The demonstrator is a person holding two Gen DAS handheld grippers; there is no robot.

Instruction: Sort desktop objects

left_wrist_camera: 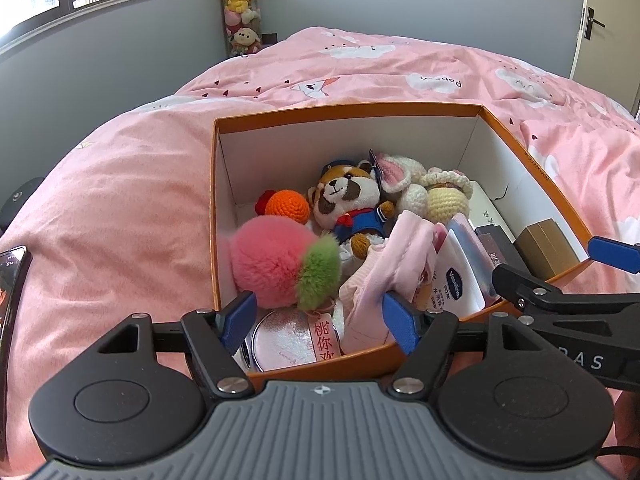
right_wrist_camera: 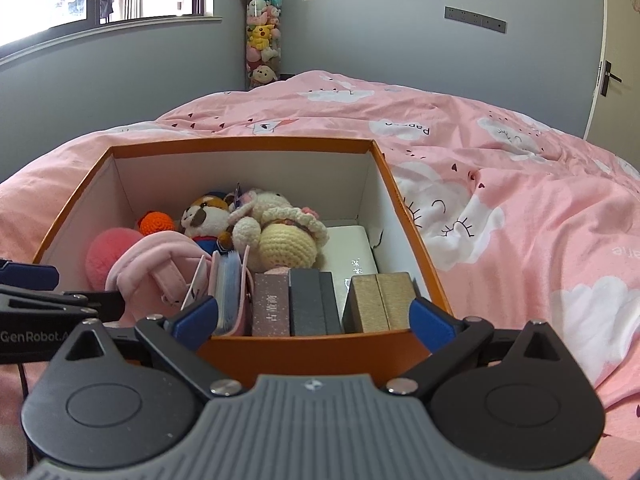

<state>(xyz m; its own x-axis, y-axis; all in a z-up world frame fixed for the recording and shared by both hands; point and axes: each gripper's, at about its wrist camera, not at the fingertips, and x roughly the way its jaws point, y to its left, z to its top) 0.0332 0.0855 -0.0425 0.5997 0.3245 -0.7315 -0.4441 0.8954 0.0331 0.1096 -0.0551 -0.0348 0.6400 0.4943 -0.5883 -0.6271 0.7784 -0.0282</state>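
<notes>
Both the left gripper (left_wrist_camera: 320, 316) and right gripper (right_wrist_camera: 314, 314) stand apart, empty, above the orange cardboard box (left_wrist_camera: 344, 114) on the bed (left_wrist_camera: 120, 200); a white tube (left_wrist_camera: 456, 284) at the box's near edge reads "Vaseline".

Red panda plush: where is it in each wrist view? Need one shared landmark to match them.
Left wrist view: red panda plush sits mid-frame, toward the back of the orange box, right of the orange crochet ball.
Right wrist view: the same plush is left of centre, partly hidden behind the cream crochet doll.
Shared landmark: the orange crochet ball, directly left of the plush in both.
</notes>
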